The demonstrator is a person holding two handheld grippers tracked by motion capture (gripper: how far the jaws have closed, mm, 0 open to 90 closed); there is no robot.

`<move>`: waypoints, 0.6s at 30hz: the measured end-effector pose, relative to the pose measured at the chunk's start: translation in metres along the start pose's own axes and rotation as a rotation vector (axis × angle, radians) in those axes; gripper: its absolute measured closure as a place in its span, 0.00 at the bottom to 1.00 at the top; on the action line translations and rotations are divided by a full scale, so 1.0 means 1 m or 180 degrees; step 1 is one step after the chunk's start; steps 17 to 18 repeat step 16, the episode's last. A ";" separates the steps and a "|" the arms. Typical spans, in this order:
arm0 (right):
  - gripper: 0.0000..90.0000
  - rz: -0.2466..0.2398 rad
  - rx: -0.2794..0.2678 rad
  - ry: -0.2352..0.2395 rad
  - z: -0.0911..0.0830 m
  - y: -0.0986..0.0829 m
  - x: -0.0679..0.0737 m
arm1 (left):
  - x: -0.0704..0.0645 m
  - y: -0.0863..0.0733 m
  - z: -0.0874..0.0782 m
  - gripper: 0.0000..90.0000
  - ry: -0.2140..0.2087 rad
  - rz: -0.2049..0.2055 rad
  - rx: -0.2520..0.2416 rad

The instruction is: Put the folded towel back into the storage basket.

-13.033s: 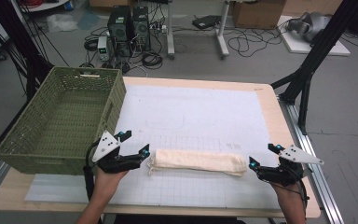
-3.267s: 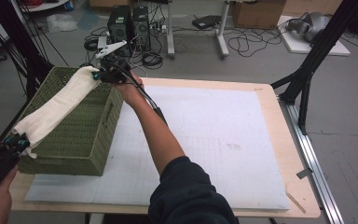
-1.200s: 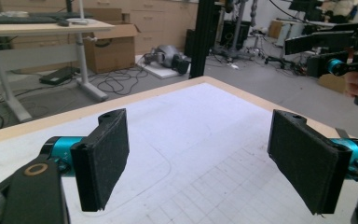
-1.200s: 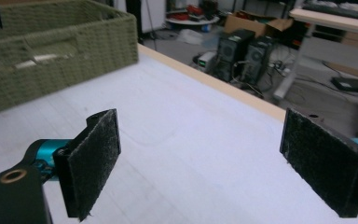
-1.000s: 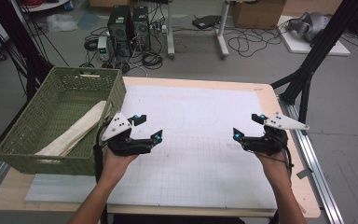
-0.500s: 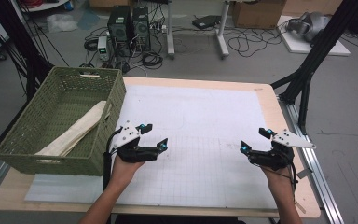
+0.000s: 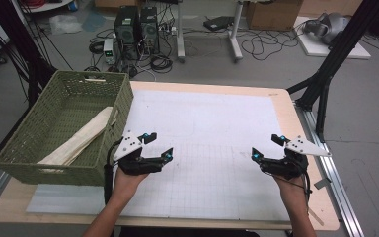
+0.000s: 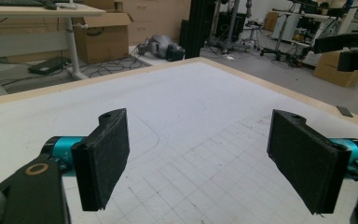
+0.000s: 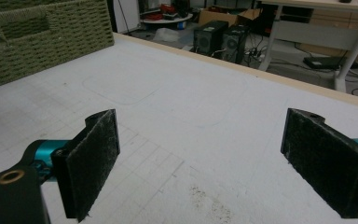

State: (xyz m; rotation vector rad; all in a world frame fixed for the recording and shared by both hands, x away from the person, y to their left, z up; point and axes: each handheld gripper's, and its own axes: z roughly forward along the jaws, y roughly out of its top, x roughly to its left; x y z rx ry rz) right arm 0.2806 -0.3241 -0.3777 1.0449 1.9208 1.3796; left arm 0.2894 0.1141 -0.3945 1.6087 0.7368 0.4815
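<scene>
Hand-held grippers lower; woven basket

One green woven basket stands at the left of the tabletop, and one rolled cream cloth lies in it. One white grid mat covers the tabletop. Two grippers are held above it, the left gripper and the right gripper, each with two jaws spread apart.
</scene>
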 end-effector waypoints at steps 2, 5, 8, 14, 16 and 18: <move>0.12 -0.0009 0.0015 0.0009 0.001 0.000 0.001 | 0.000 0.001 0.000 0.24 0.0007 0.0005 -0.0003; 0.12 -0.0029 0.0026 0.0013 0.001 -0.001 0.001 | 0.001 0.000 0.002 0.24 0.0010 0.0006 0.0013; 0.12 -0.0007 0.0034 0.0018 0.001 -0.002 -0.001 | 0.000 0.000 0.003 0.24 -0.0004 0.0004 0.0029; 0.12 0.0030 0.0038 -0.0004 0.001 -0.003 -0.002 | 0.002 0.000 0.003 0.24 0.0010 -0.0013 0.0017; 0.12 0.0004 0.0040 -0.0008 0.002 -0.003 -0.002 | 0.003 0.000 0.002 0.24 0.0021 -0.0017 0.0006; 0.12 0.0004 0.0040 -0.0008 0.002 -0.003 -0.002 | 0.003 0.000 0.002 0.24 0.0021 -0.0017 0.0006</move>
